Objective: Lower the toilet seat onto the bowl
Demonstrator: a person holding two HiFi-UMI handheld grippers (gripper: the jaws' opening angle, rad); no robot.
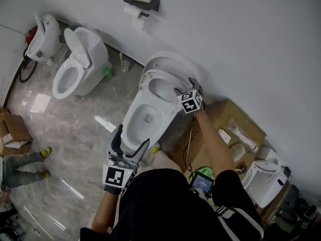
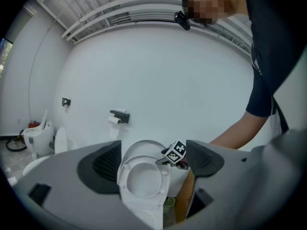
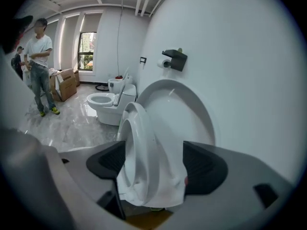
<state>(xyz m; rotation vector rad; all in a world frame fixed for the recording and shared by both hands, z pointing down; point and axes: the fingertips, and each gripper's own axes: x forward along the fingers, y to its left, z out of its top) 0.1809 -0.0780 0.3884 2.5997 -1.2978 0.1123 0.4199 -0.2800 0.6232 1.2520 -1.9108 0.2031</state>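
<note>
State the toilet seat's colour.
The toilet seat is plain white, clearest in the right gripper view.

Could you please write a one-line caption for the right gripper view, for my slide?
Right gripper, jaws apart, with the raised toilet seat standing between them and the lid upright behind it.

Bystander point(image 1: 20, 160) cut off at left edge — toilet bowl point(image 1: 145, 118) front rim partly behind left gripper point(image 1: 133, 137).

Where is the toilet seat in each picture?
Head view: the toilet seat stands raised near the middle.
Left gripper view: it is low in the middle, facing the camera.
Right gripper view: it is low in the middle, seen edge-on.
Shared landmark: the toilet paper holder on the wall.
</note>
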